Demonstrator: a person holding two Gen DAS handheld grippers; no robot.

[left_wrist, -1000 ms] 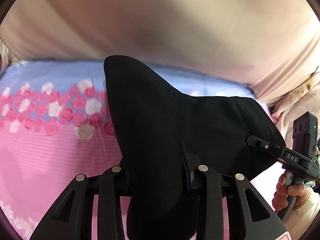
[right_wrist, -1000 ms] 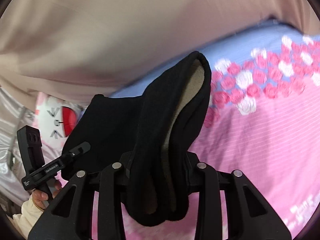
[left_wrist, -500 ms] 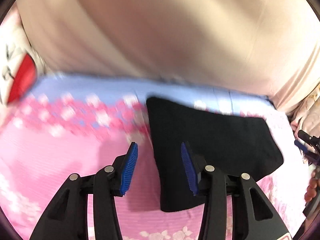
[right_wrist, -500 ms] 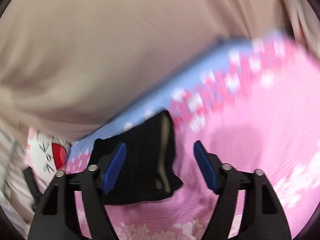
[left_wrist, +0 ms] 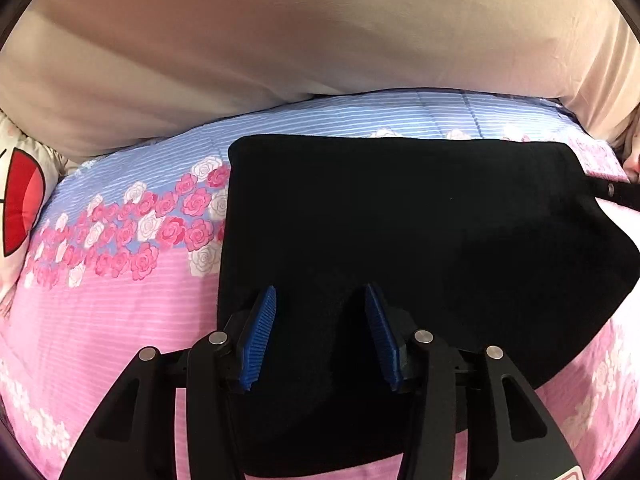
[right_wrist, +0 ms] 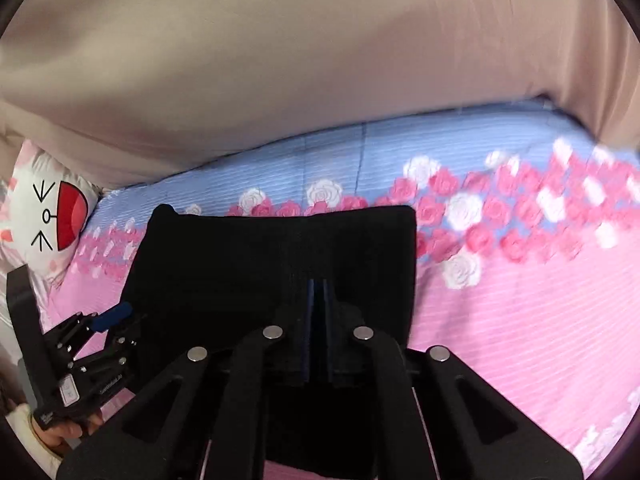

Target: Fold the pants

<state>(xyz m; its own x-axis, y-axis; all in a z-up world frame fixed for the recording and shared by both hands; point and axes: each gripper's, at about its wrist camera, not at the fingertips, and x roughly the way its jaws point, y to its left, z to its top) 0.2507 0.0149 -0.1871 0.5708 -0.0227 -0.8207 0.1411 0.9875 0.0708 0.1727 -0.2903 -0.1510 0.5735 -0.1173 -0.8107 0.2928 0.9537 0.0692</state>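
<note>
A white cushion (right_wrist: 44, 216) printed with a red-mouthed cartoon face sits at the far left edge of a striped bedsheet (left_wrist: 100, 320), pink below and blue above with a band of roses, backed by plain beige fabric (left_wrist: 320, 40). Folded black pants (left_wrist: 420, 240), soft and matte, lie flat on the sheet in a rough rectangle. The left gripper (left_wrist: 320, 332) angles down over the near edge of the pants, its ribbed blue pads apart and opening with nothing pinched, while the right gripper (right_wrist: 318, 300) also tilts down above the pants, its pads closed together on nothing.
</note>
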